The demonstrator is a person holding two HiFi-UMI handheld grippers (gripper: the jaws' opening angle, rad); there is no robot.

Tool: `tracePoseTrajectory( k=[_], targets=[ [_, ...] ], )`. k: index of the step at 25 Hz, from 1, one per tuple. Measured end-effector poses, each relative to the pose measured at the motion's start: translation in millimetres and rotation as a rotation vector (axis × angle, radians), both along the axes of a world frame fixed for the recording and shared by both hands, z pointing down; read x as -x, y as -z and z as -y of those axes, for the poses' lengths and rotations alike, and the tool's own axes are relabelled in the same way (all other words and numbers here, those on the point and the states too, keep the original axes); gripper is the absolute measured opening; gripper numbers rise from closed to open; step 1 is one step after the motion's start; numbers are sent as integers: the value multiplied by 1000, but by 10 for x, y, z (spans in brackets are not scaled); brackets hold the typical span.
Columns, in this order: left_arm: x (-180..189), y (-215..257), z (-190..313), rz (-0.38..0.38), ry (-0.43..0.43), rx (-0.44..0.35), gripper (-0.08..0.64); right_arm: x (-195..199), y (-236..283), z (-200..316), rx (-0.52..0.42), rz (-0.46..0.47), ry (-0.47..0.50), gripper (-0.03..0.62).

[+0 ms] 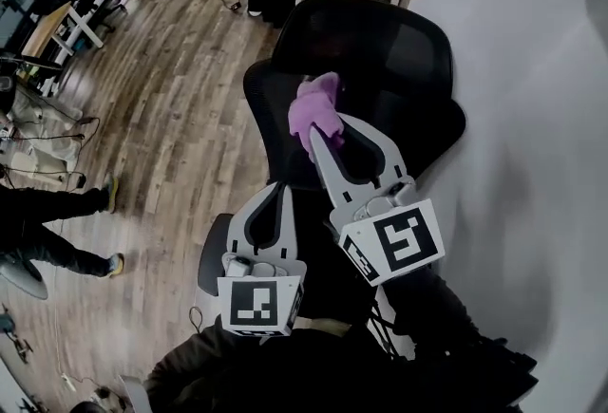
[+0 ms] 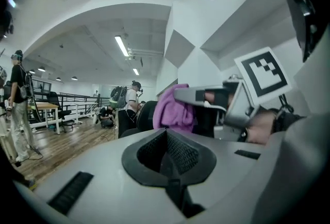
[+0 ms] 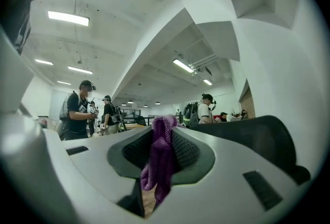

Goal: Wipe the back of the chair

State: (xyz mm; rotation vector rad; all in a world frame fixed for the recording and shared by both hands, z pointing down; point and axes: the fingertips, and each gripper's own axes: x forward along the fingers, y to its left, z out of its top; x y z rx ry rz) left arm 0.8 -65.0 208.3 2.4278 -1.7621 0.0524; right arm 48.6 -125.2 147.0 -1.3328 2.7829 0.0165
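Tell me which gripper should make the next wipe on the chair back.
Right. The right gripper holds the purple cloth clamped in its jaws, up at the chair back. The left gripper is shut, empty and sits lower.

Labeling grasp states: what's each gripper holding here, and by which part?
The right gripper is shut on the purple cloth, pinching a bunched fold of it; a wad sticks out past the tips. The left gripper is shut and holds nothing.

Left gripper (image 2: 166, 138) apparently empty, cloth (image 2: 174, 110) beyond
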Motion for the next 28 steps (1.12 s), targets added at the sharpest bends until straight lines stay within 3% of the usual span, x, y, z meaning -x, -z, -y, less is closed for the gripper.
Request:
tracePoseTrajectory(
  k=[6, 11, 18, 23, 28],
  targets=[
    [188, -66, -50, 10, 69, 59, 6, 294, 691, 373, -74, 49, 99, 90],
    [335, -325, 472, 1, 103, 96, 6, 441, 625, 1164, -59, 43, 118, 89],
    [583, -465, 581, -7, 161, 143, 6, 704, 614, 1595, -32, 33, 147, 89],
    [757, -640, 663, 10, 196, 169, 6, 762, 407, 1902, 1, 21, 132, 89],
    [715, -664, 716, 38, 164, 172, 6, 439, 281, 2164, 51, 14, 37, 89]
  ],
)
